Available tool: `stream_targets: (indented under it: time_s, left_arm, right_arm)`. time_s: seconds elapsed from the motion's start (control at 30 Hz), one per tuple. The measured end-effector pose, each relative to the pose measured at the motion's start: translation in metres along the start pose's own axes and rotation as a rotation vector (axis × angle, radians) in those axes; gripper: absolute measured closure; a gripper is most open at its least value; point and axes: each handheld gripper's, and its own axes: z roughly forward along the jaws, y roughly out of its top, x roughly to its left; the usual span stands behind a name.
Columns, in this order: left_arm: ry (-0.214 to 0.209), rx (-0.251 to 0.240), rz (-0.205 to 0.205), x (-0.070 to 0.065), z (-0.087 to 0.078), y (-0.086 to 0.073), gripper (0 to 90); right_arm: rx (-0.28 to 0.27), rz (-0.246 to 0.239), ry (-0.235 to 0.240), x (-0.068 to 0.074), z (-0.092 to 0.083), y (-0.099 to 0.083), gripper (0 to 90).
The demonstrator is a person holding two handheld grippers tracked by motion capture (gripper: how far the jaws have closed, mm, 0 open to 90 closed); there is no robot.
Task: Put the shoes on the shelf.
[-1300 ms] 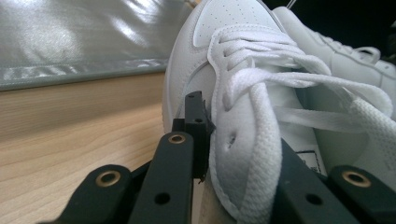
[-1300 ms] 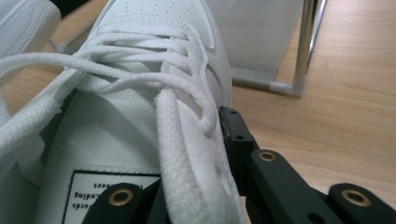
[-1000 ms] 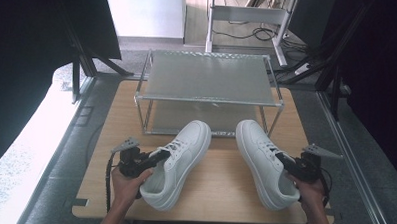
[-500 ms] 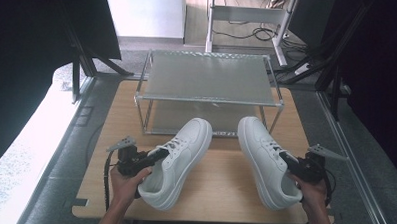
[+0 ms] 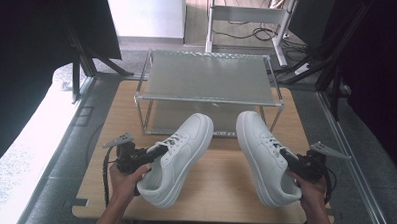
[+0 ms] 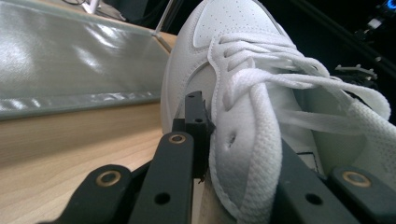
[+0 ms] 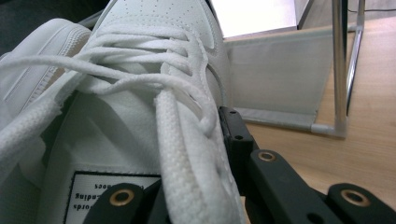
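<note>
Fingers of both grippers clamped on white sneakers, on the bench.
Left gripper (image 5: 152, 153) pinches left sneaker (image 5: 181, 154); right gripper (image 5: 291, 162) pinches right sneaker (image 5: 265, 154), tongue label (image 7: 109, 196) showing between fingers; both sneakers nudged nearer the rack (image 5: 207, 77).

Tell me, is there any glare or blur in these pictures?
High view: bright daylight washes out the floor at left, and the rack's top shelf has a dull sheen. Left gripper view: glare streaks on the shelf; the nearest lace is soft. Right gripper view: the background window is blown out white.
</note>
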Motion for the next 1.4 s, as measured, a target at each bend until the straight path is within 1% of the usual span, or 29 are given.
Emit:
stream_targets:
  time_s: [0.2,0.33,0.57,0.73,0.83,0.93,1.2,1.4]
  left_arm:
    - [-0.012,-0.012,0.004,-0.002,-0.001,0.006,82.9]
    - [-0.023,-0.024,0.0,-0.003,-0.003,0.01,83.0]
    - [-0.028,-0.042,0.001,-0.004,-0.008,0.017,83.0]
    - [-0.031,-0.053,-0.001,-0.004,-0.009,0.024,83.0]
    - [-0.032,-0.056,0.006,-0.004,-0.01,0.028,83.1]
    - [-0.031,-0.066,0.005,-0.004,-0.01,0.033,83.0]
    - [-0.042,-0.088,-0.002,-0.003,-0.01,0.051,83.0]
    - [-0.045,-0.102,-0.004,-0.002,-0.007,0.064,83.0]
  right_arm:
    - [-0.017,-0.013,0.01,0.006,-0.001,0.007,87.0]
    - [-0.03,-0.014,0.028,0.009,0.0,0.012,87.0]
    - [-0.042,-0.038,0.041,0.018,0.004,0.022,87.0]
    - [-0.053,-0.038,0.052,0.022,0.005,0.028,87.0]
    - [-0.061,-0.032,0.061,0.023,0.004,0.033,87.0]
    - [-0.07,-0.04,0.06,0.024,0.003,0.037,87.0]
    - [-0.088,-0.033,0.056,0.025,0.004,0.052,87.0]
    - [-0.096,-0.038,0.045,0.026,0.01,0.066,87.0]
